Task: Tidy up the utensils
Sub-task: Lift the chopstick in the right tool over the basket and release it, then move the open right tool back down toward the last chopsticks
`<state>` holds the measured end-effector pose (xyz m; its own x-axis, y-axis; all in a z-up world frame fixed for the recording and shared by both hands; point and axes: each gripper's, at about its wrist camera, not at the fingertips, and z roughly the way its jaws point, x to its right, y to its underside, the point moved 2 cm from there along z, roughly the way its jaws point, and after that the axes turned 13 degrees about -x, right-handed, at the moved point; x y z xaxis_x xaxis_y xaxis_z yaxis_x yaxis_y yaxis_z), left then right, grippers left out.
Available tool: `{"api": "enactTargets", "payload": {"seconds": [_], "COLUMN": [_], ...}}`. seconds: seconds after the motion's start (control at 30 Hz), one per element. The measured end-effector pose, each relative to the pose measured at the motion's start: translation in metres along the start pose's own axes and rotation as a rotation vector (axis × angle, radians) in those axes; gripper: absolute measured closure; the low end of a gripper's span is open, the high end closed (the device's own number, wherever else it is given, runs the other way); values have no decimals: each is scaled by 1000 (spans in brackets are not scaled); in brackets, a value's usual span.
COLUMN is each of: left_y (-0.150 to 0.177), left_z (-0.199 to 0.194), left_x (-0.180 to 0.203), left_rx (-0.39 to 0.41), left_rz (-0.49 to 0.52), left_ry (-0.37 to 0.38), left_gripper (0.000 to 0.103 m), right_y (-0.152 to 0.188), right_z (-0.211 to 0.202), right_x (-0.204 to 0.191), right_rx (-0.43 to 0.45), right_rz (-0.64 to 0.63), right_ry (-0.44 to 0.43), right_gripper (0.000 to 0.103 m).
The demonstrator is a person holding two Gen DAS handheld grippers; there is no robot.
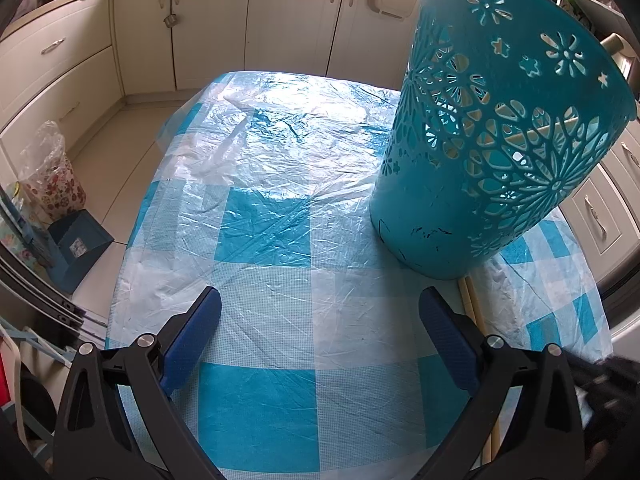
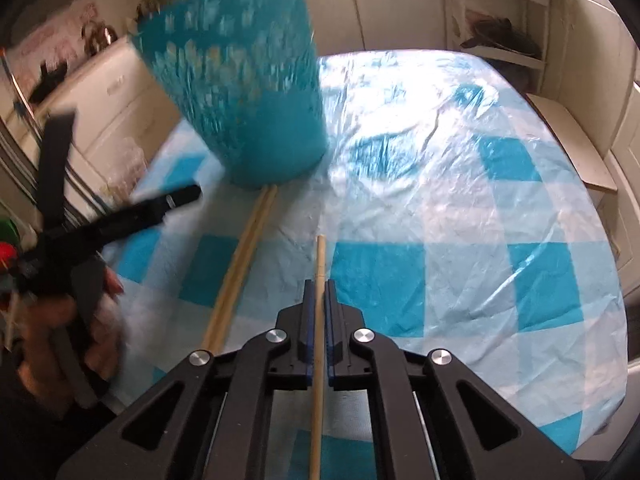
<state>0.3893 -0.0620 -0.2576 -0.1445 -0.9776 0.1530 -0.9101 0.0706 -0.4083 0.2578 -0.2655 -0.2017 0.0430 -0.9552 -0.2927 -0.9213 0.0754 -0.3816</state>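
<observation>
A teal cut-out basket (image 1: 480,140) (image 2: 248,80) stands on the blue-checked, plastic-covered table (image 1: 280,220) (image 2: 460,200). Pale wooden sticks show through its holes. In the right wrist view my right gripper (image 2: 320,284) is shut on a thin wooden chopstick (image 2: 320,252), whose tip pokes out ahead of the pads just above the cloth. A pair of chopsticks (image 2: 244,256) (image 1: 470,304) lies on the table with its far ends at the basket's foot. My left gripper (image 1: 320,300) (image 2: 120,160) hovers open over bare cloth left of the basket, with nothing between its fingers.
Cream cabinets (image 1: 280,20) surround the table on the far and side walls. On the floor at left stand a blue dustpan (image 1: 80,244) and a bagged floral container (image 1: 52,184). A person's hand (image 2: 60,320) holds the left gripper. A shelf unit (image 2: 500,20) stands behind.
</observation>
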Motion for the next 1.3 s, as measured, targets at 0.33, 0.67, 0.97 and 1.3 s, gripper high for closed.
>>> {"api": "enactTargets", "payload": {"seconds": [0.33,0.67,0.97,1.3], "left_y": [0,-1,-2,2], "left_z": [0,1,0,-8], "left_x": [0,1,0,1], "left_rx": [-2,-1,2,46], "left_rz": [3,3,-1,-2], "left_ry": [-6,-1,8,-8], "left_gripper": [8,8,8,8], "right_y": [-102,-177,-135,-32], "right_z": [-137,-90,-71,-88], "right_x": [-37,-70,-77,-31], "right_rx": [543,691,568,444], "right_rz": [6,23,-52,-97], "right_ry": [-252,-67,-43,81], "right_gripper": [98,98,97,67]}}
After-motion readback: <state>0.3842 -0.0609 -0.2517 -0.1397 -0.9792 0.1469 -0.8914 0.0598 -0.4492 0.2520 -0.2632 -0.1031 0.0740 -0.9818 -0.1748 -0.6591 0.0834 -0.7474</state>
